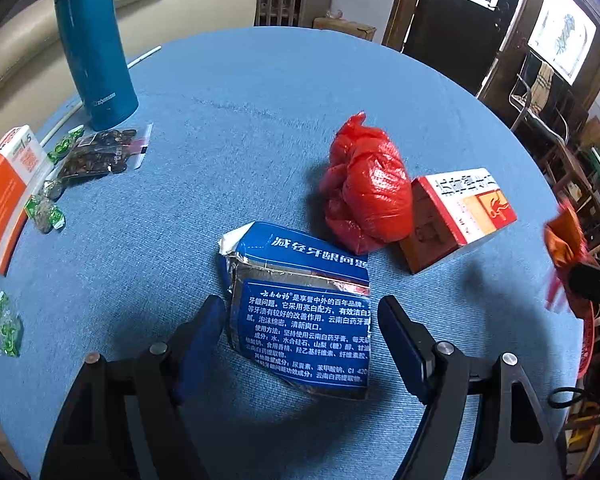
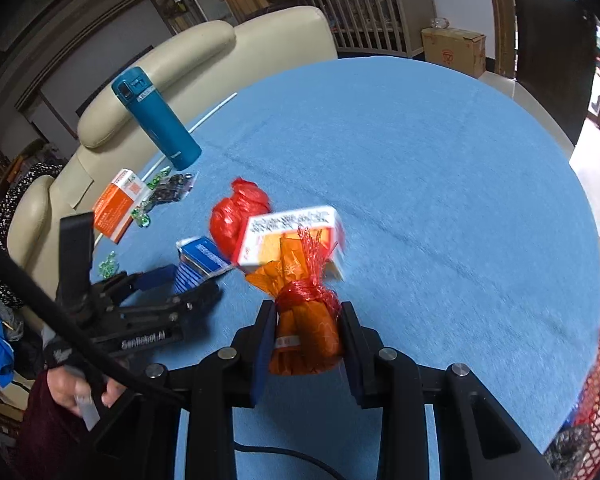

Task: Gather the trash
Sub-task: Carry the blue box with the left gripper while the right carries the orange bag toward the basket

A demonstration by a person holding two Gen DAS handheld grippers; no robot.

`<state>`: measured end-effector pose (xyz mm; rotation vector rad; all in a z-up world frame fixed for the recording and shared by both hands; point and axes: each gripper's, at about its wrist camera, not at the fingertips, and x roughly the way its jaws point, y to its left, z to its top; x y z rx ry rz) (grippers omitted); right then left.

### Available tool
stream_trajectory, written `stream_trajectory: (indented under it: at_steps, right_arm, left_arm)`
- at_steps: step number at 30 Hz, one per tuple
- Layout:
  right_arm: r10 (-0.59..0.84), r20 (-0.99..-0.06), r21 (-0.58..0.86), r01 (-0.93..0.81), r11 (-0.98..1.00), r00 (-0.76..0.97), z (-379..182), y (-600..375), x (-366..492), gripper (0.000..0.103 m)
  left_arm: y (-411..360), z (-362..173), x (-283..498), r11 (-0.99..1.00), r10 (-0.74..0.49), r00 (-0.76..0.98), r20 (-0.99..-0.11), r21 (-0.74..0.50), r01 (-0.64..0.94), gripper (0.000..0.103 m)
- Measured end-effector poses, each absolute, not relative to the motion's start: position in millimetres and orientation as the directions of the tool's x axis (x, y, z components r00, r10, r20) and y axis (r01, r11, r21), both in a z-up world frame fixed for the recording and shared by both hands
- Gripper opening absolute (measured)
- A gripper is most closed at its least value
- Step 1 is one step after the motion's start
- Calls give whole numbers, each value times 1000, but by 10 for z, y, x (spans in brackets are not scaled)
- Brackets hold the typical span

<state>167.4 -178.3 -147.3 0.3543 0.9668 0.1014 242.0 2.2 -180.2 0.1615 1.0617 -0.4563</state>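
A: How do the right tongs (image 2: 306, 334) stand?
B: Clamped on an orange wrapped packet (image 2: 305, 336) tied with red ribbon, held off the blue tablecloth (image 2: 440, 184) and tipped steeply downward.

A: And the left tongs (image 1: 302, 334)?
B: Fingers apart, angled down over a torn blue toothpaste box (image 1: 300, 308) that lies flat between them. Whether a finger touches the box I cannot tell. In the right wrist view a hand (image 2: 74, 394) in a dark red sleeve grips their handle.

A: Farther out?
B: A crumpled red plastic bag (image 1: 366, 188) just beyond the box, touching a white and orange carton (image 1: 458, 216). Well off to the left stand a teal flask (image 1: 94, 44), an orange box (image 1: 6, 188) and green candy wrappers (image 1: 44, 210). A red basket (image 2: 598, 384) shows at the table's right edge.
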Motion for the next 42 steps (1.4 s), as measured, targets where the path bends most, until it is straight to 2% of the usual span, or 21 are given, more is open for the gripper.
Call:
stream_trajectory:
  at_steps: [3,5,30,42]
  right_arm:
    - [226,-794,334,94,938,564,-1525,-1850,1566,34]
    - [228,-800,342,109,934,555,-1576,-1908,1509,33]
    - [265,-761,417,133,899,592,-1562,-2150,1155,34]
    - [256,-735,437,150,887,628,-1447,-2299,932,34]
  left_arm:
    - [23,-1792,2440,895,-289,420,-860,-88,436,78]
    - [22,-1775,2419,895,-300,422,-856,-99,435,69]
    - [171,-1556,1767,942,-207,484,-850,-39,333,68]
    - [80,-1374,1419,936,-230,502,-834,-48,349,68]
